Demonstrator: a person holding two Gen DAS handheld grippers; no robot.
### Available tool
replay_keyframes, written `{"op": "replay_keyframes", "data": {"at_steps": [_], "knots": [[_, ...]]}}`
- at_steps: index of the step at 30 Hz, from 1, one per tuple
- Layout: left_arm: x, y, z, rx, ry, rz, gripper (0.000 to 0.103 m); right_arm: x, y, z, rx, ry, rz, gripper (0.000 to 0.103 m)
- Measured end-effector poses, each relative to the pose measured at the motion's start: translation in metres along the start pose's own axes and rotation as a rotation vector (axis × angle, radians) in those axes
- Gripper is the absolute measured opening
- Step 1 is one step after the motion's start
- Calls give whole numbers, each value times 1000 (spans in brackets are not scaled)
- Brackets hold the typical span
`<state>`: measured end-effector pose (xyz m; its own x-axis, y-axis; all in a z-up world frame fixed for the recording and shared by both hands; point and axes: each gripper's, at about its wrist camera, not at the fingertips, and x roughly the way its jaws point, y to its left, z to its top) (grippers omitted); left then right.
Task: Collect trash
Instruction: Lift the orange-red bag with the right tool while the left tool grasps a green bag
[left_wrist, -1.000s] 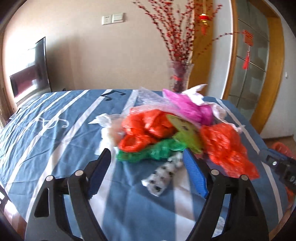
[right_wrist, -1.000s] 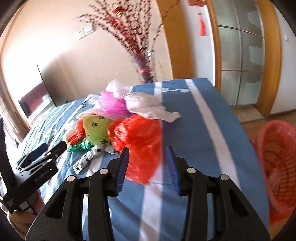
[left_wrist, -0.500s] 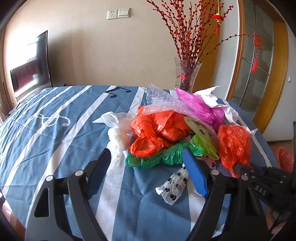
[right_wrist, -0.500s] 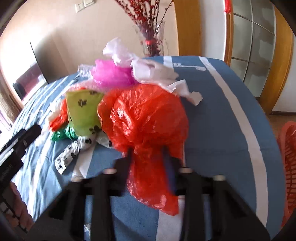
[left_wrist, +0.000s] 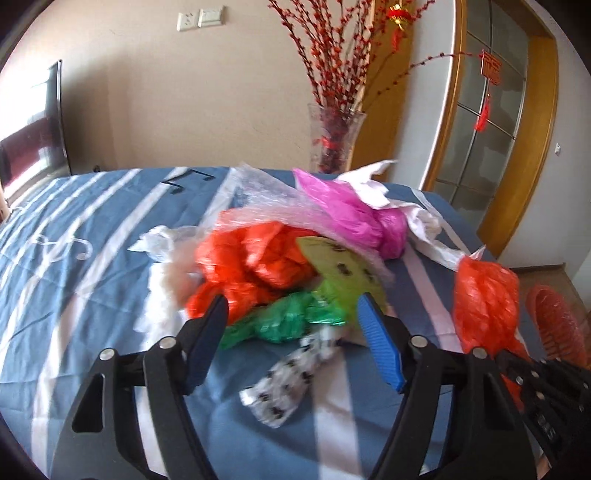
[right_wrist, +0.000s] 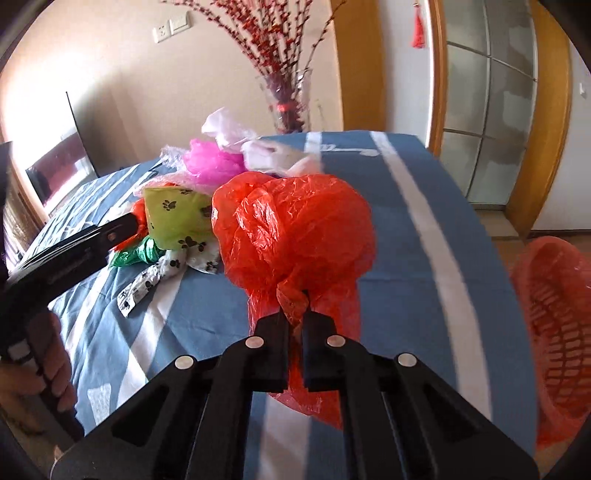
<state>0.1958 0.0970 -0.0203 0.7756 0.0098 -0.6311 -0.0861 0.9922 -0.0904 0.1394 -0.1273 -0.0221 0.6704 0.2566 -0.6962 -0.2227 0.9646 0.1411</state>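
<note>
A pile of crumpled plastic bags lies on the blue striped tablecloth (left_wrist: 74, 266): orange (left_wrist: 251, 258), green (left_wrist: 288, 321), lime paw-print (left_wrist: 343, 273), pink (left_wrist: 354, 218), white (left_wrist: 162, 266) and a paw-print wrapper (left_wrist: 291, 376). My left gripper (left_wrist: 295, 343) is open, its jaws either side of the green bag, just short of it. My right gripper (right_wrist: 294, 314) is shut on a red plastic bag (right_wrist: 295, 229) and holds it lifted off the cloth; the bag also shows in the left wrist view (left_wrist: 484, 299).
A red plastic basket (right_wrist: 554, 317) stands on the floor right of the table, also in the left wrist view (left_wrist: 554, 321). A glass vase with red branches (left_wrist: 332, 140) stands at the table's far edge. A television (left_wrist: 33, 129) is at the left, a glass door (right_wrist: 487, 99) at the right.
My right gripper closed on the red bag and lifted it away from the pile toward the right. My left gripper moved in closer to the green bag and stays open.
</note>
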Motion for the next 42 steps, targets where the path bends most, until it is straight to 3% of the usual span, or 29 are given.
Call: {"op": "replay_keyframes", "data": {"at_steps": [9,14,28,42], "knots": [[40,-17,8,-22,87,-20,50,-18,-27,-6,27,-12,-64,5],[47,-18,12,-35,104,-60,5,-18,-36,-8,45,-8,-79,5],[-35,-30,5,34,-26,-191,2,-46,-58,-18,82,-60,-120,5],[-99,-89,-2,146,-101,-359,2,-84,-94,-27,156,-122,-173,5]]}}
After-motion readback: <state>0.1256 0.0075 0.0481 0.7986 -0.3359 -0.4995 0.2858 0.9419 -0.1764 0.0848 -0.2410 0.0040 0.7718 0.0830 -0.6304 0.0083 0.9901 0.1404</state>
